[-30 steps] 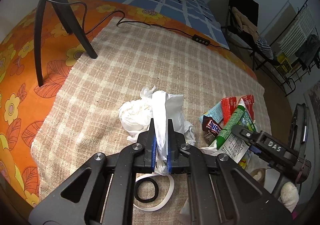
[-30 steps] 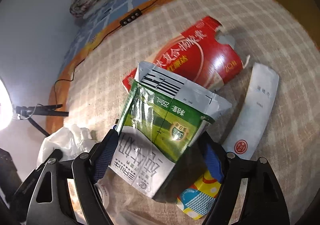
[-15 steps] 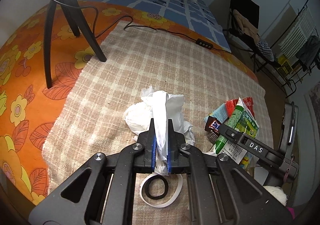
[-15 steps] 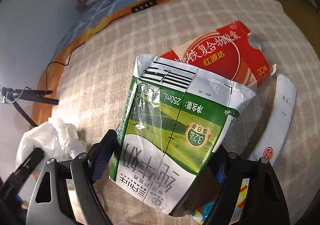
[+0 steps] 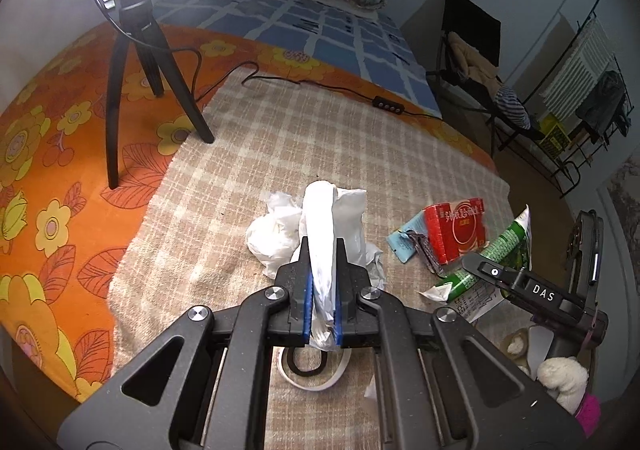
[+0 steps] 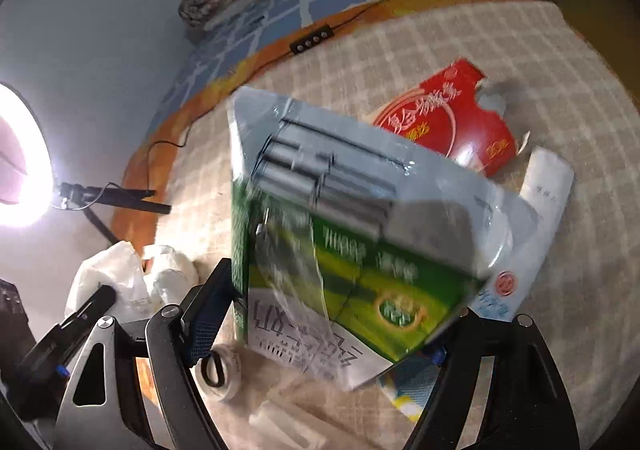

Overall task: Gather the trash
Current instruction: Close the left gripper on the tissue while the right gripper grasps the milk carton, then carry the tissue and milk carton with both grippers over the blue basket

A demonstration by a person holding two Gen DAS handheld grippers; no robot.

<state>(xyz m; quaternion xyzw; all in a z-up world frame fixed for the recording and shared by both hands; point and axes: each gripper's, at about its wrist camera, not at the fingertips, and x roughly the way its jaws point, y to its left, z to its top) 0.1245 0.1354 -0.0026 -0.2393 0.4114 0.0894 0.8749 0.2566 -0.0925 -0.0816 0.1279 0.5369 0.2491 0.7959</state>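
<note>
since a second ago our right claw (image 6: 332, 334) has lifted the green milk carton (image 6: 352, 250) clear of the pile, so the red box (image 5: 458, 228) now lies fully uncovered at the right of the left view. nearest us in that view, our left claw (image 5: 322, 292) is pinched narrow on a white plastic bag (image 5: 320, 234), which stands up between the blue pads at lower centre. the right claw's jaws sit wide, squeezing the flattened carton by its edges; its image is blurred. below it lie a roll of tape (image 6: 218, 370) and a white sachet (image 6: 536, 217). further up, the checked blanket (image 5: 320, 137) runs to the tripod (image 5: 140, 61) at upper left. we judge the carton could buckle or slip out sideways, since the grip is only on its thin edges, and the limp bag mouth may stay shut when we try to drop it in.
</note>
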